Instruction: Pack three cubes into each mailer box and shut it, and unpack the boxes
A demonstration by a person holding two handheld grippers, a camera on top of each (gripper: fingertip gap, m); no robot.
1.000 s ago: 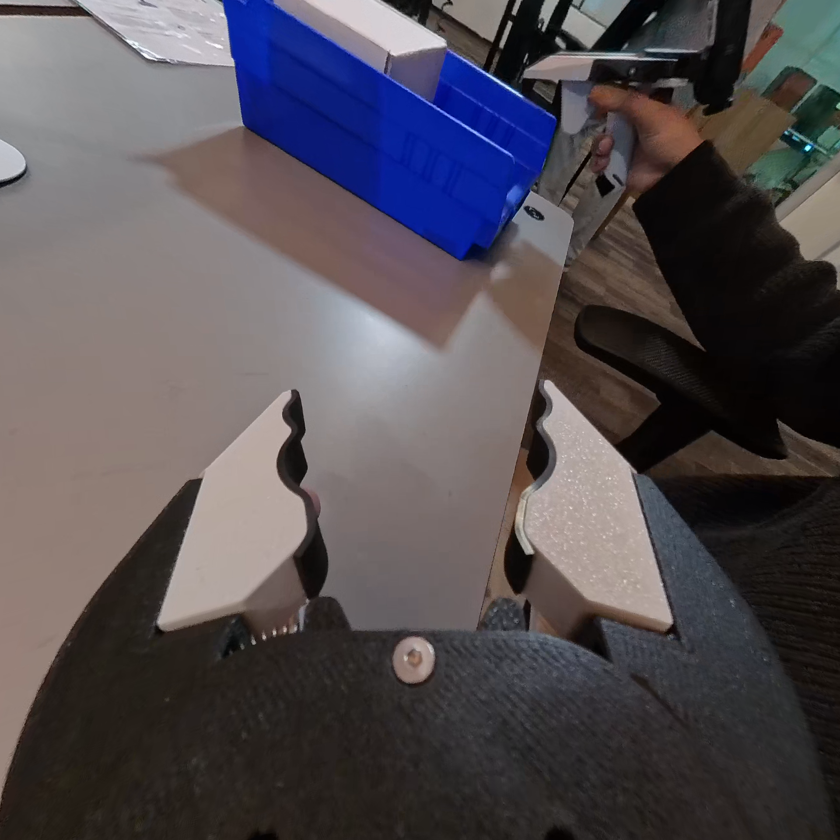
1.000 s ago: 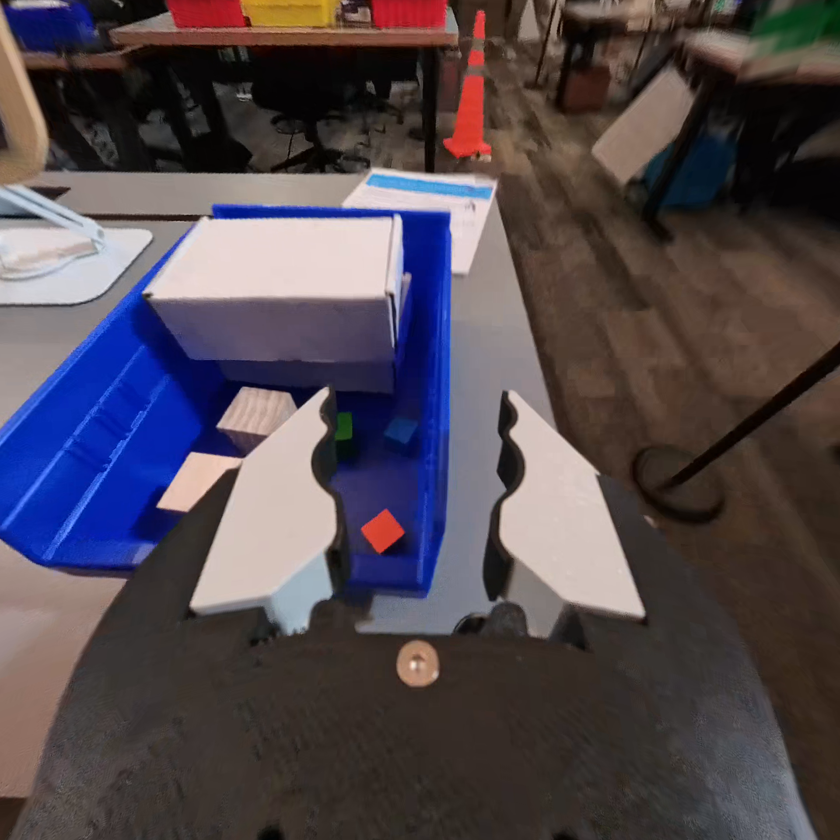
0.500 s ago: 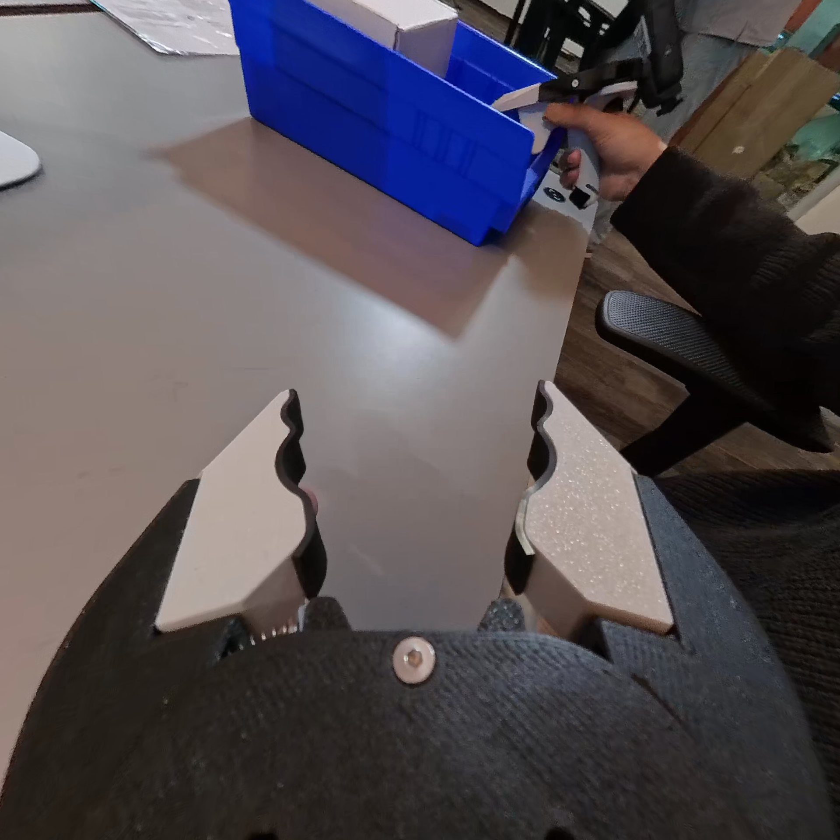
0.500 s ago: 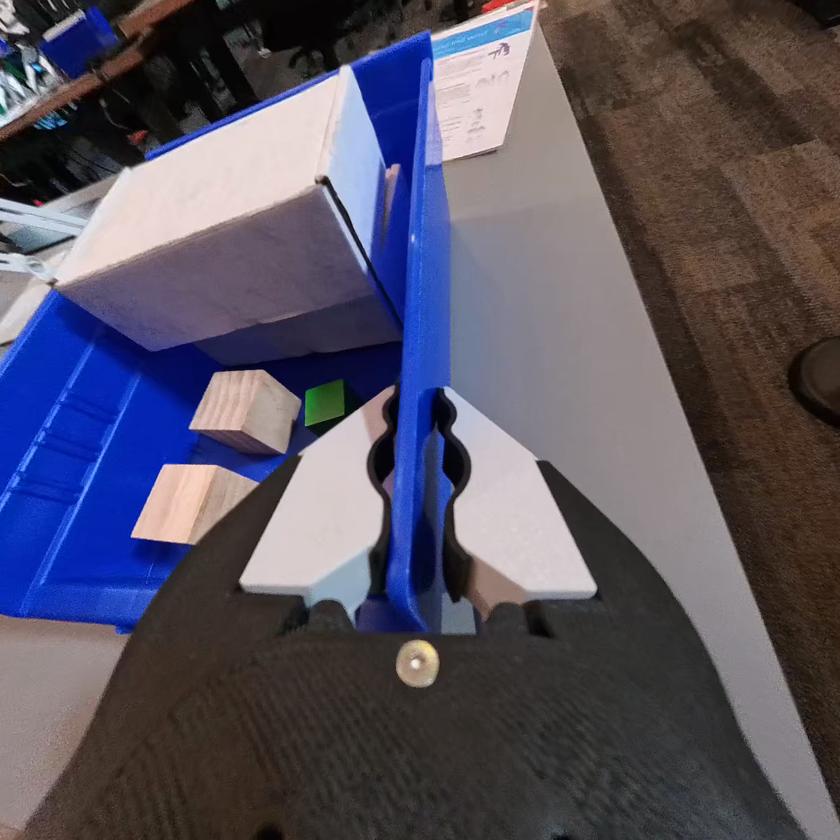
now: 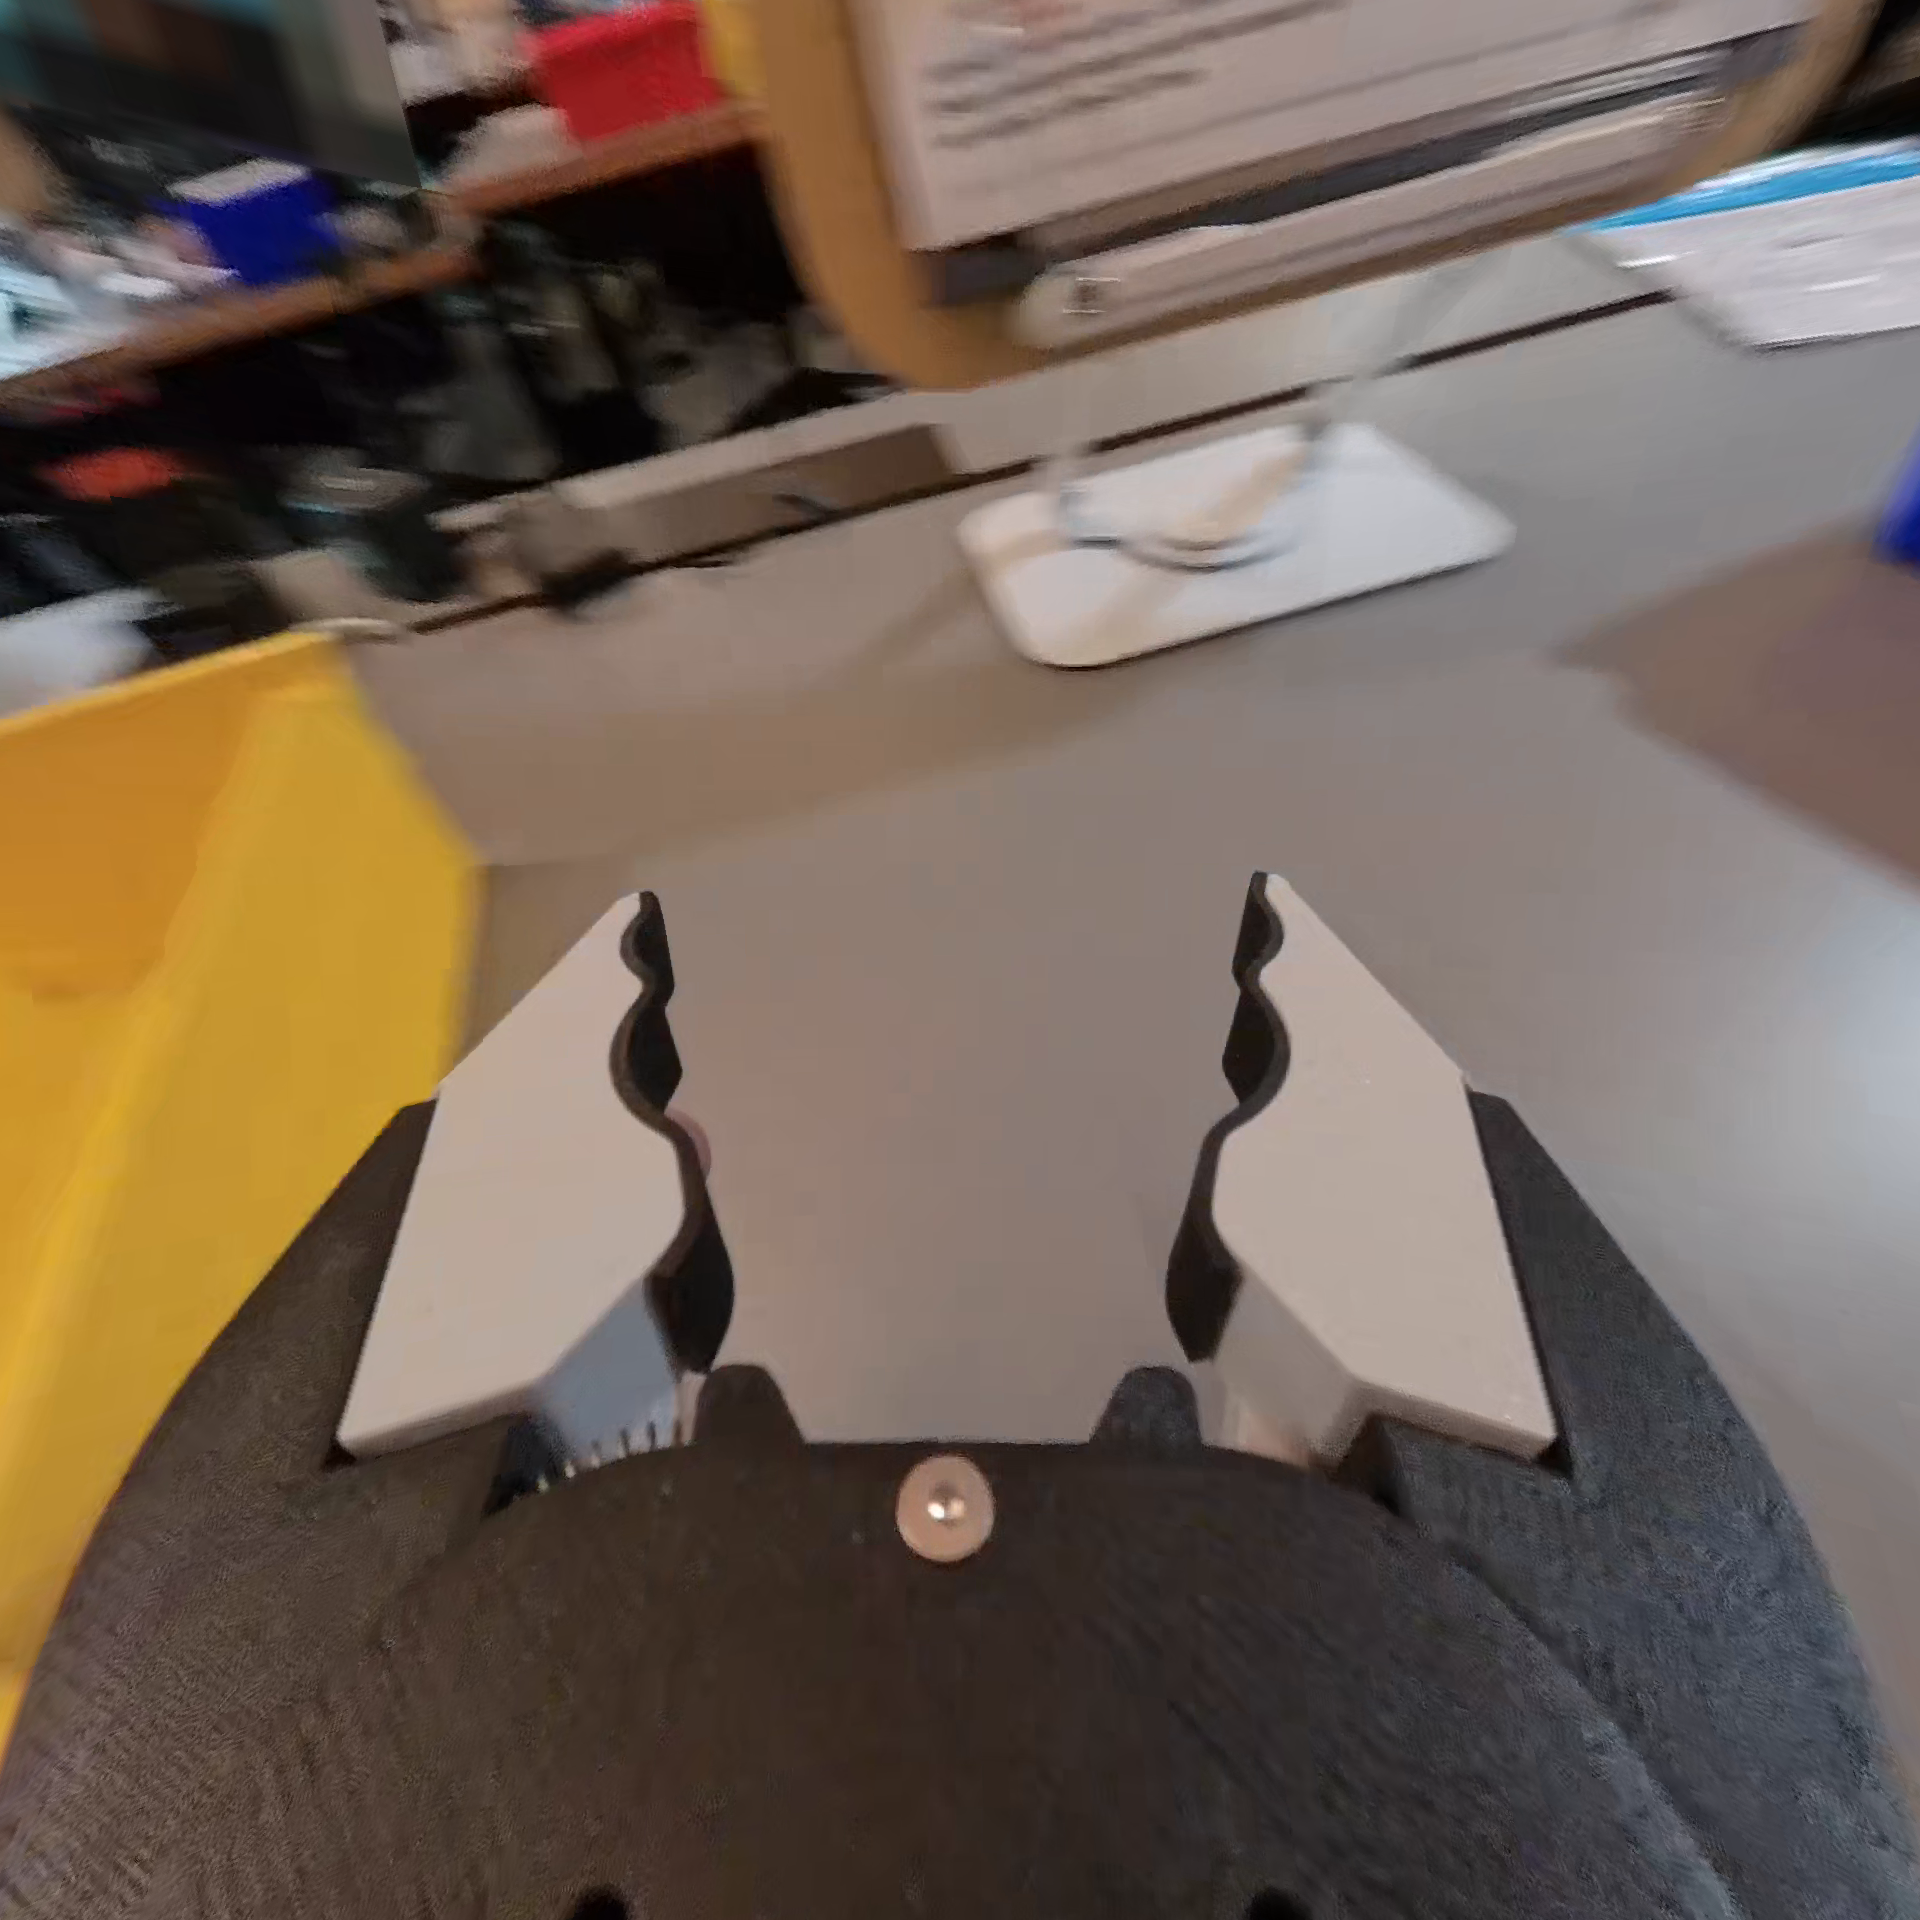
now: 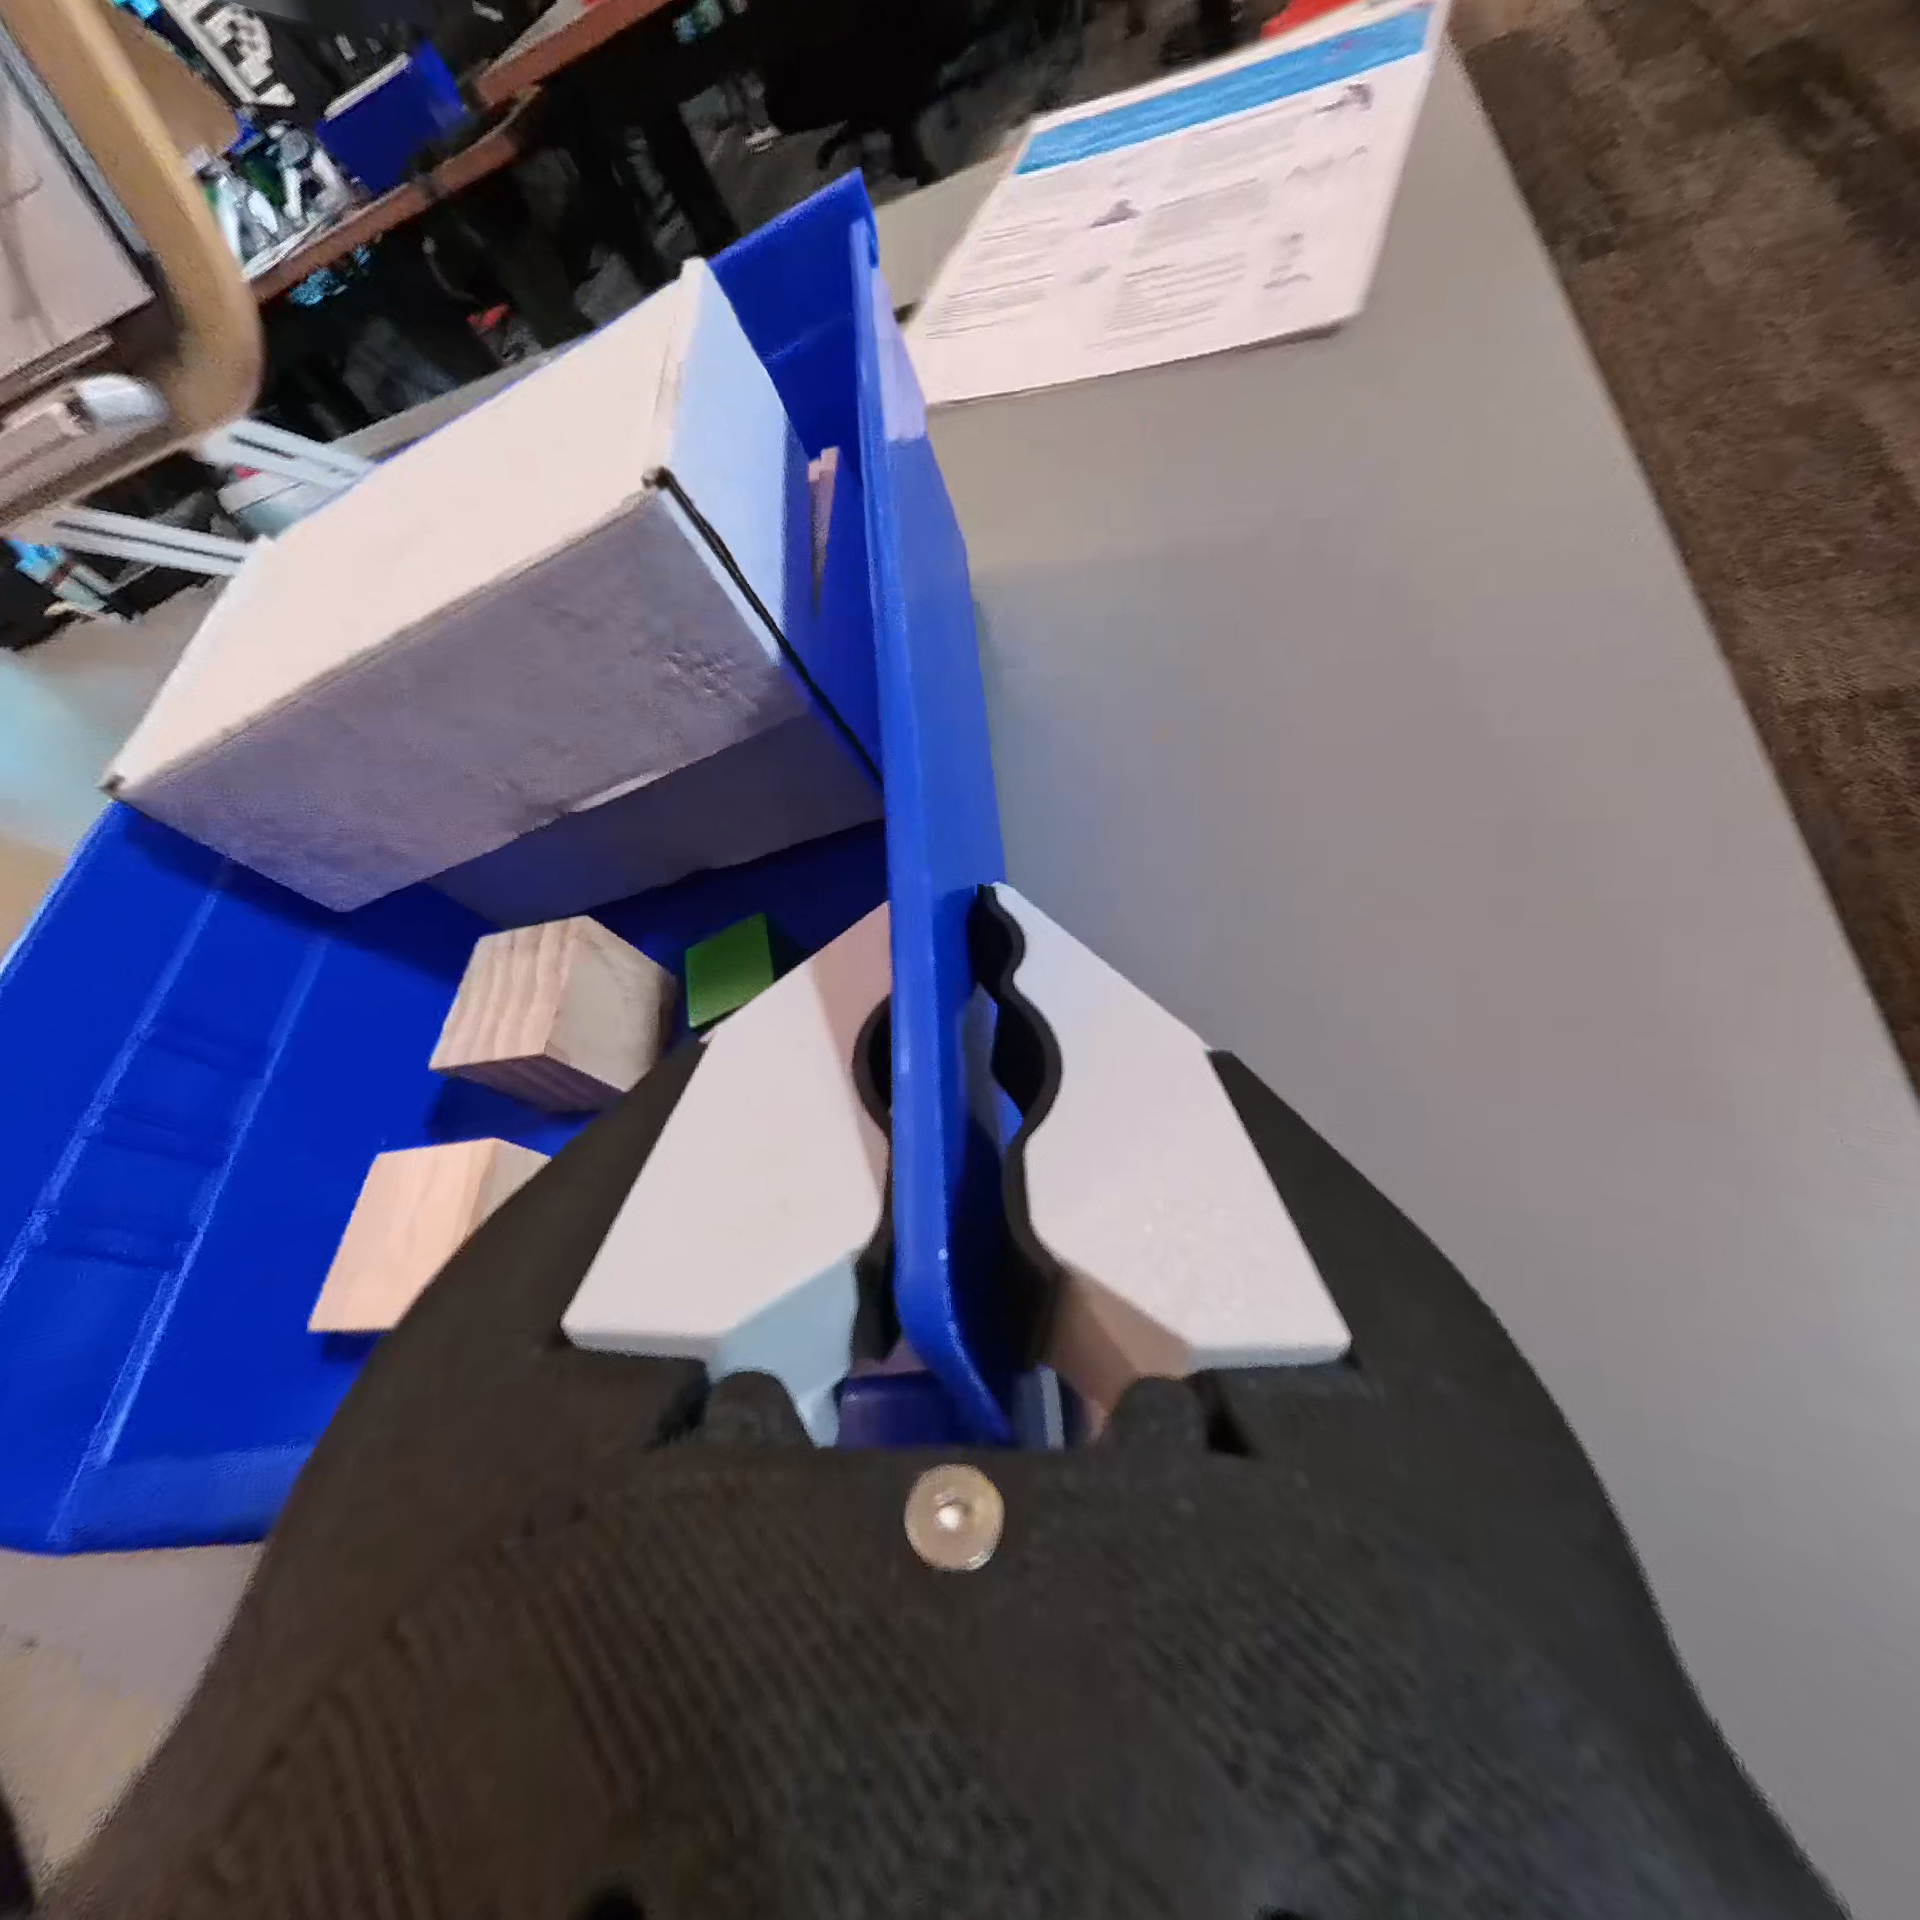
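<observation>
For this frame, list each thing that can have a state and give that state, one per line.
Left tongs: open, empty, above the grey table.
Right tongs: shut on the blue bin's wall.
Blue bin: gripped by its right wall.
White mailer box: closed, inside the bin.
Wooden cubes: loose on the bin floor.
Green cube: loose, unpacked.
Yellow bin: contents hidden.

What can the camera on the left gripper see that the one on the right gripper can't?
Only the left wrist view shows the yellow bin and the open, empty left gripper.

Only the right wrist view shows the right gripper shut on the blue bin wall, with a white mailer box, wooden cubes and a green cube inside.

Both show the grey table and the monitor stand.
</observation>
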